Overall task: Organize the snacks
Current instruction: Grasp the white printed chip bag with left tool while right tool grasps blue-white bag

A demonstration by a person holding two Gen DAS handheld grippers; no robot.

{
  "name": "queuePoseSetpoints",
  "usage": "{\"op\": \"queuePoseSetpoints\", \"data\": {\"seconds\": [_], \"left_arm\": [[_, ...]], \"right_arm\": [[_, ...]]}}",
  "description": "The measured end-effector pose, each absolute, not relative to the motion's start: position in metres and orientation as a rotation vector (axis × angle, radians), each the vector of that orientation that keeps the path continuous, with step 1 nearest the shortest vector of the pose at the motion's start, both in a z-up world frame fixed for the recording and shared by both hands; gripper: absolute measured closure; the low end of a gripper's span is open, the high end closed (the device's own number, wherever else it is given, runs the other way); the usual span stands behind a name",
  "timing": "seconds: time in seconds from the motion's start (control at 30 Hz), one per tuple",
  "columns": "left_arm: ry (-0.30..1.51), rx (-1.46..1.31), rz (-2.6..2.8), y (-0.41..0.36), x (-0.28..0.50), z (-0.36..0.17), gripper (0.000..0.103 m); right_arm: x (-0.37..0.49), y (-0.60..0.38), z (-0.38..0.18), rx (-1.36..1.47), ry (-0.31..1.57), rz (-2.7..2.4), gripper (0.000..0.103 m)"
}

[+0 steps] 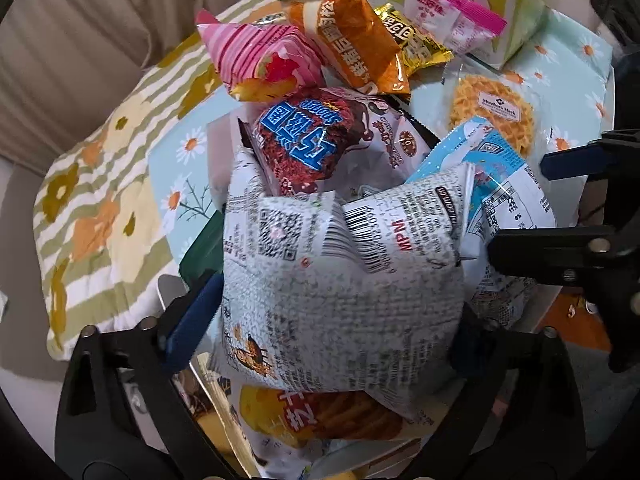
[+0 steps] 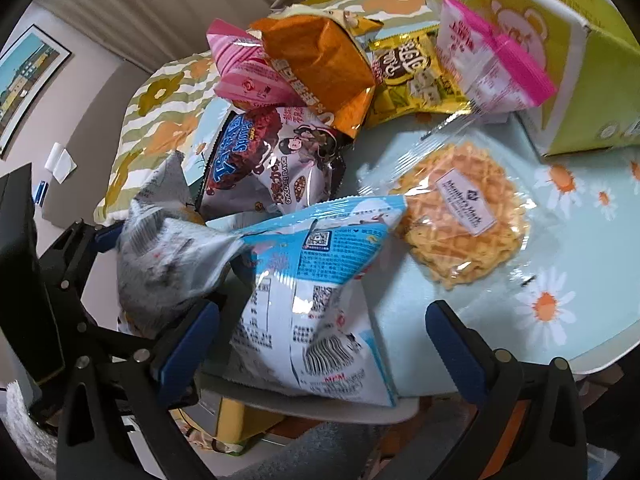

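Left wrist view: the left tongs (image 1: 336,316) point steeply down with a white printed snack bag (image 1: 344,276) between the blue pads (image 1: 196,312). The near pad lies against the bag's side; the far pad is mostly hidden behind it, so a firm pinch cannot be confirmed. This bag lies on top of a chip packet (image 1: 320,420) at the near edge of the tabletop (image 1: 576,68), which carries a pale blue daisy cover.

Right wrist view: the right tongs (image 2: 320,344) stand spread. A blue-and-white snack bag (image 2: 316,292) lies between the fingers, close to the left pad (image 2: 188,344) and well apart from the right one. It overhangs the near edge of the tabletop.

Behind these two bags is a heap of snacks: a chocolate cake packet (image 1: 320,140), a pink striped packet (image 1: 260,56), an orange packet (image 1: 352,36), a gold packet (image 1: 416,44) and a white-and-pink sachet (image 1: 448,16). A wrapped round waffle (image 2: 460,216) lies flat and apart on the cover. A green carton (image 2: 576,60) stands at the far side, the sachet leaning on it
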State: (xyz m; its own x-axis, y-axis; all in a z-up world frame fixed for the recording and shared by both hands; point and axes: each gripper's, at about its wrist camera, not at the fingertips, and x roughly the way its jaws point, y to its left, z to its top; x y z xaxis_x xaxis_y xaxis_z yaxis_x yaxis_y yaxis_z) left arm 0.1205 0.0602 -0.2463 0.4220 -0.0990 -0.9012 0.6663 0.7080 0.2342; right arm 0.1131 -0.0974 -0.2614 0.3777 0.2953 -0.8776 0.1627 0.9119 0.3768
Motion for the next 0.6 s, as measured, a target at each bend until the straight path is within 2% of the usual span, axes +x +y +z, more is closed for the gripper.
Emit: {"op": "queuePoseSetpoints", "data": {"seconds": [0.13, 0.23, 0.3, 0.4, 0.6], "left_arm": [[1.037, 0.625, -0.556, 0.065, 0.123, -0.248, 0.019], [1.034, 0.613, -0.57, 0.067, 0.123, -0.247, 0.024], [1.031, 0.611, -0.58, 0.069, 0.122, -0.246, 0.025], [1.026, 0.605, -0.584, 0.069, 0.119, -0.244, 0.026], [0.999, 0.592, -0.568, 0.071, 0.117, -0.231, 0.026]], "right_arm": [[0.12, -0.09, -0.266, 0.42, 1.203, 0.097, 0.001], [0.126, -0.087, -0.274, 0.417, 1.233, 0.121, 0.015], [0.128, -0.085, -0.278, 0.427, 1.251, 0.138, 0.032], [0.127, -0.083, -0.277, 0.435, 1.246, 0.152, 0.043], [0.122, -0.082, -0.263, 0.425, 1.214, 0.132, 0.047]]}}
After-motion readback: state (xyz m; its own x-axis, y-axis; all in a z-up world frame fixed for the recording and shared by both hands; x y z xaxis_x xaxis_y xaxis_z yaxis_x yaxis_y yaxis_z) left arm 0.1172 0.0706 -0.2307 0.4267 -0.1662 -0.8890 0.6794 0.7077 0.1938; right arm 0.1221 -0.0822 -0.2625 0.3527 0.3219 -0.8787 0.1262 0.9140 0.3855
